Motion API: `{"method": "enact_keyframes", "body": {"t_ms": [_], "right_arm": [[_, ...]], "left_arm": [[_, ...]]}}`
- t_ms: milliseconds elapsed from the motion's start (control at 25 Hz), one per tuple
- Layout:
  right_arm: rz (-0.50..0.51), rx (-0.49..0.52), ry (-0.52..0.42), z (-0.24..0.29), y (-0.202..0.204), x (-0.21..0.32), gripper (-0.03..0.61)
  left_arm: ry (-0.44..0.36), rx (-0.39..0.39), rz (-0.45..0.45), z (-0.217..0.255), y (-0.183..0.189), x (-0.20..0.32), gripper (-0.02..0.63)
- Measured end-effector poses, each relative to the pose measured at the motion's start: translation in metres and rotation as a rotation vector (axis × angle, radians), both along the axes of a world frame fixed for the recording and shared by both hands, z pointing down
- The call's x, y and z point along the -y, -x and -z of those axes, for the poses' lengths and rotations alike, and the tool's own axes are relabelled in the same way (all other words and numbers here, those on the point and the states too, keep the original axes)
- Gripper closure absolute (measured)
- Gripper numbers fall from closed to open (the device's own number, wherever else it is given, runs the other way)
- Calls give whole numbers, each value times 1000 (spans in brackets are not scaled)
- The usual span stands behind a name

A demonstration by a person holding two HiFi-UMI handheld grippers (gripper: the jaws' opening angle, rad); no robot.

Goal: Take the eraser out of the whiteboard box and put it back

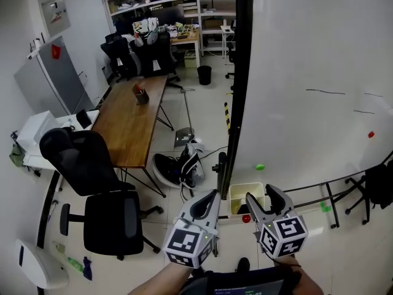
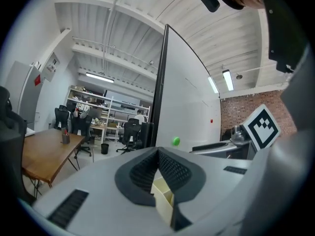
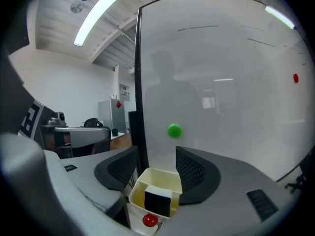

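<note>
although the head view looks straight down on the box [image 1: 239, 196], i cannot make out the eraser there: the right gripper [image 1: 260, 192] overlaps the box's right side. the right gripper view shows it. the eraser [image 3: 157, 200] stands in the box [image 3: 162, 177], dark face towards me, pale top edge up, its lower part hidden behind the front wall. a red magnet [image 3: 149, 221] sits just below the box, partly cut off by the gripper body, and a green magnet [image 3: 174, 130] sticks on the whiteboard [image 3: 221, 82] above.

the right gripper [image 3: 156, 163] has its jaws spread wide with nothing clamped; the box shows in the gap between the pads, and the pads touch neither it nor the eraser. the left gripper [image 2: 158, 151] has its jaws pressed together at the tips and grips nothing; only a corner of the box [image 2: 165, 198] shows beneath them. in the head view the left gripper [image 1: 215, 194] sits just left of the box, near the whiteboard's black side frame [image 1: 236, 103].

both forearms are cut off at the bottom edge. that frame stands close beside the box's left wall, so room is tight there. bare floor opens to the left, with the black chair [image 1: 92, 165] and the wooden table [image 1: 132, 121] well apart from both grippers.
</note>
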State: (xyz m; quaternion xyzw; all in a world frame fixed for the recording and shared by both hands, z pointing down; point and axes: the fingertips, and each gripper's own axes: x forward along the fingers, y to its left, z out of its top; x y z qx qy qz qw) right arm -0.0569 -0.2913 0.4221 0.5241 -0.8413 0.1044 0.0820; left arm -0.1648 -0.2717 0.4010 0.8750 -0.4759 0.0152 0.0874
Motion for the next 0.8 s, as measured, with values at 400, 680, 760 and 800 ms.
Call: {"method": "enact_keyframes", "body": {"t_ms": [400, 680, 760, 800], "right_arm": [[-22, -45, 147, -90, 5, 6, 270], [-64, -68, 193, -125, 6, 9, 270], [-83, -69, 193, -129, 6, 9, 271], [-90, -69, 194, -131, 5, 9, 272]], "left_arm": [[85, 42, 6, -71, 1, 9, 584], [142, 59, 0, -105, 3, 6, 584], [148, 58, -3, -108, 4, 4, 584], [150, 58, -4, -110, 5, 3, 584]]}}
